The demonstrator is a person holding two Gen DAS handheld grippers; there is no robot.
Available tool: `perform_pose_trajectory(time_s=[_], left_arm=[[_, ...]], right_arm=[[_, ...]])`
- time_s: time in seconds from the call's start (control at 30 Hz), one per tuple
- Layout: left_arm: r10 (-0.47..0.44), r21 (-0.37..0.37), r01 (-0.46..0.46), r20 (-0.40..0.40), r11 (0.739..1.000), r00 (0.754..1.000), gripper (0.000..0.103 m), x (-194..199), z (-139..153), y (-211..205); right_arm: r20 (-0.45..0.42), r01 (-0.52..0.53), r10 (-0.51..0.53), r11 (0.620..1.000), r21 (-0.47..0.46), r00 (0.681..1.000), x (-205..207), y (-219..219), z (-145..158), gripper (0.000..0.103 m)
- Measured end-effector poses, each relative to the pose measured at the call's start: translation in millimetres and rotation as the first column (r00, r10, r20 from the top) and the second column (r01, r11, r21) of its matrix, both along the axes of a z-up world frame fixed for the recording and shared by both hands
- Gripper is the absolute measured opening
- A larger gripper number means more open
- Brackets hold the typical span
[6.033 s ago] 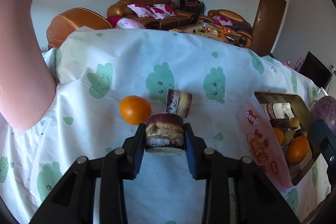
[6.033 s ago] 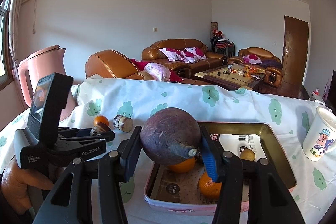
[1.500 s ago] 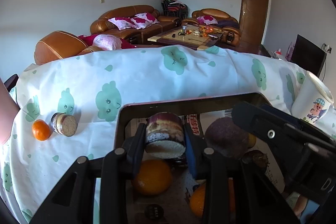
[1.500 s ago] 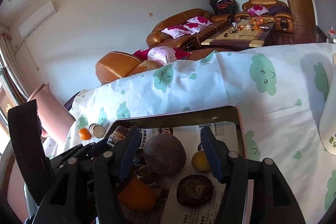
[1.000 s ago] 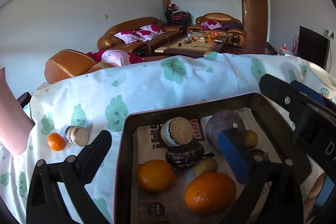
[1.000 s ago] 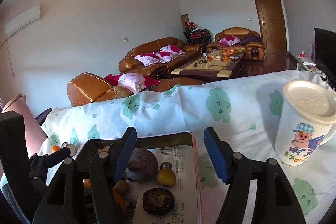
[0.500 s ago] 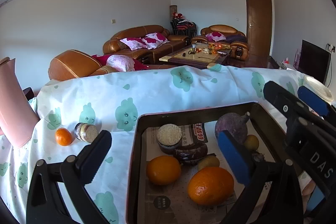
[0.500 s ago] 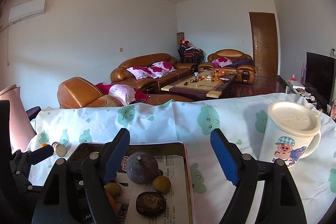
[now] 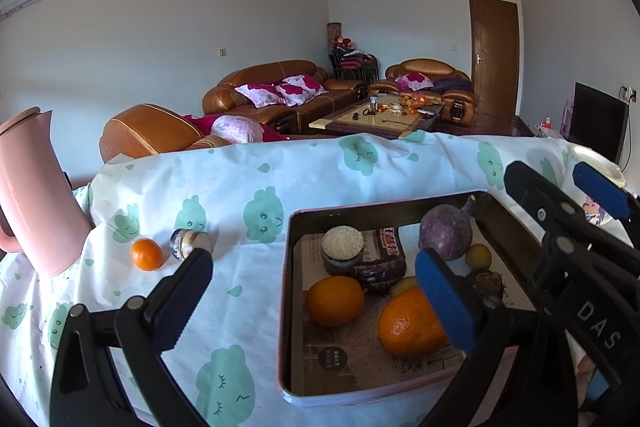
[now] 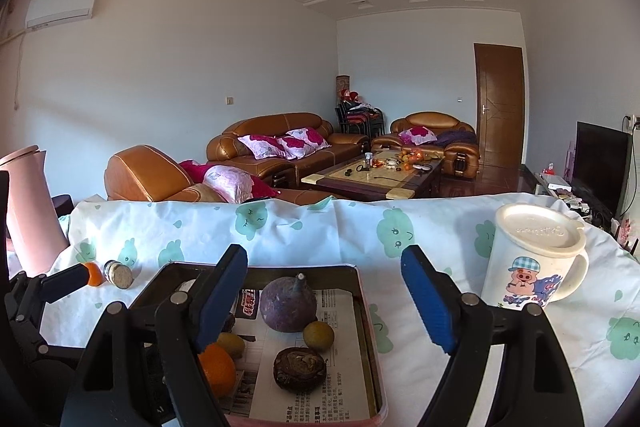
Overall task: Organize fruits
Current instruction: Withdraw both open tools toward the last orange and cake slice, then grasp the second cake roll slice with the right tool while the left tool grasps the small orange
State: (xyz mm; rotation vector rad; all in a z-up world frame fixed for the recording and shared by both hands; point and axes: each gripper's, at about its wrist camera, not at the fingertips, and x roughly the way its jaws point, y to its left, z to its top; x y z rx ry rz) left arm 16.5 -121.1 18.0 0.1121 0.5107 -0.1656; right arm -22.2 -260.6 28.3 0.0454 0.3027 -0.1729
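A metal tin (image 9: 286, 267) lined with newspaper holds two oranges (image 9: 335, 301), a round purple fruit (image 9: 446, 229), a cut chunk with a pale top face (image 9: 343, 249) and small yellow and brown fruits. On the cloth left of the tin lie a small orange (image 9: 147, 253) and a second cut chunk (image 9: 188, 241). My left gripper (image 9: 316, 301) hangs open over the tin's near left side, holding nothing. My right gripper (image 10: 324, 287) stands wide open above the tin's (image 10: 366, 315) right half, with the purple fruit (image 10: 289, 305) lying free below it.
A pink jug (image 9: 36, 195) stands at the table's left end. A lidded white mug (image 10: 536, 259) with a cartoon pig stands right of the tin. The table's far edge drops off towards brown sofas. Bare cloud-print cloth lies between tin and mug.
The left gripper let go of the cut chunk in the tin and opened wide. The right jaws widened around the released purple fruit. Both grippers have drawn back from the tin.
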Motion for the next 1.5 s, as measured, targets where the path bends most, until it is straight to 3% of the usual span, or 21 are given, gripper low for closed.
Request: perform_pose_trajectory(time_s=[0.27,0.67,0.9,1.07,1.17,1.3,1.5], left_arm=[[0.018,0.085,-0.021,0.031,0.996,0.999,0.103,-0.7,0.0,27.7],[0.157,0.090,-0.160,0.038,0.983,0.987,0.103,23.2,-0.1,113.8],[0.278,0.073,-0.278,0.017,0.958,0.961,0.103,41.4,-4.8,176.5],[0.362,0.016,-0.362,-0.042,0.932,0.931,0.103,55.8,-10.2,219.2],[0.400,-0.006,-0.401,-0.070,0.916,0.914,0.103,61.9,-14.0,237.3],[0.443,0.018,-0.443,-0.084,0.896,0.893,0.103,68.1,-18.3,248.2],[0.452,0.003,-0.454,-0.100,0.891,0.886,0.103,69.9,-22.0,252.1]], right_arm=[[-0.025,-0.003,0.005,0.996,0.090,1.000,-9.2,11.5,-0.7,0.081],[-0.040,-0.079,0.084,0.990,0.113,0.996,12.3,86.3,-2.9,0.081],[-0.064,-0.137,0.145,0.985,0.109,0.987,28.0,130.4,-7.5,0.081],[-0.086,-0.169,0.177,0.981,0.093,0.980,39.2,155.9,-9.6,0.081],[-0.126,-0.200,0.208,0.977,0.071,0.970,50.7,171.8,-12.2,0.080],[-0.203,-0.224,0.233,0.972,0.063,0.951,74.8,189.0,-18.2,0.080],[-0.323,-0.223,0.243,0.970,0.099,0.915,117.4,205.5,-31.1,0.080]])
